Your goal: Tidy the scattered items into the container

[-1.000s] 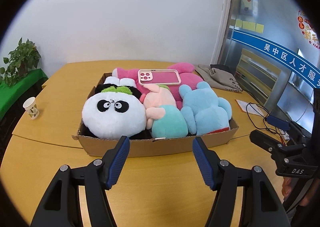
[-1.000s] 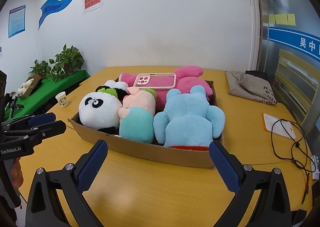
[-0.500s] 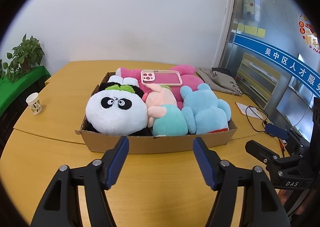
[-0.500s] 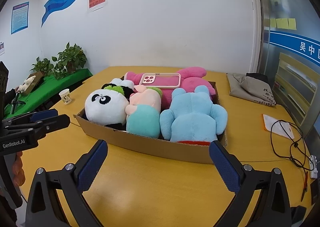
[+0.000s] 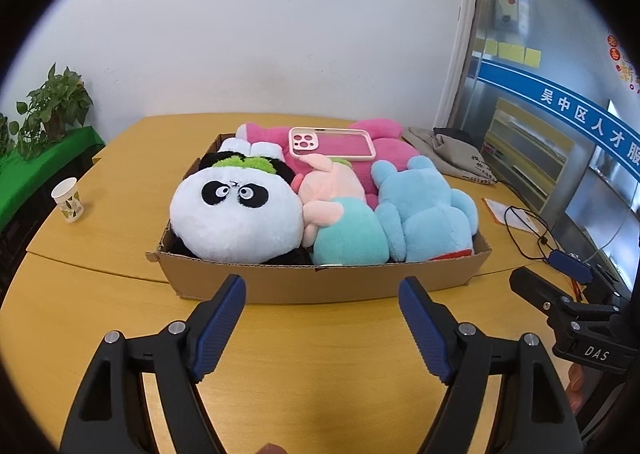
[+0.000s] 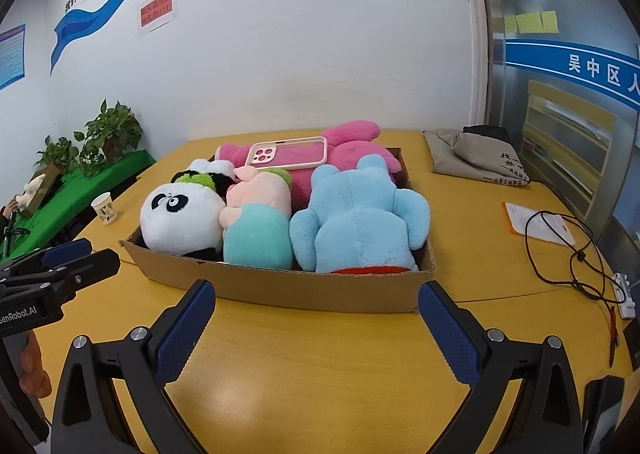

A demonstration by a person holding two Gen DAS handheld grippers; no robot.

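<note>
A shallow cardboard box [image 5: 320,286] [image 6: 320,290] stands on the yellow table. It holds a panda plush [image 5: 232,209] [image 6: 180,213], a pink and mint plush [image 5: 344,230] [image 6: 260,221], a blue plush [image 5: 424,213] [image 6: 356,221] and a big pink plush [image 5: 384,157] [image 6: 348,149] at the back. A pink phone case [image 5: 332,141] [image 6: 288,153] lies on the pink plush. My left gripper [image 5: 324,306] is open and empty in front of the box. My right gripper [image 6: 316,310] is open and empty, also in front of the box.
A paper cup [image 5: 68,199] [image 6: 105,207] stands on the table at the left. A grey cloth bag [image 5: 452,157] [image 6: 476,157] lies at the back right. A black cable [image 6: 568,250], a paper [image 6: 536,228] and a power strip [image 6: 624,294] lie at the right. Plants [image 6: 100,137] stand on a green shelf at the left.
Both grippers have drawn back and risen a little from the box, still open and empty. The items in the box have not moved.
</note>
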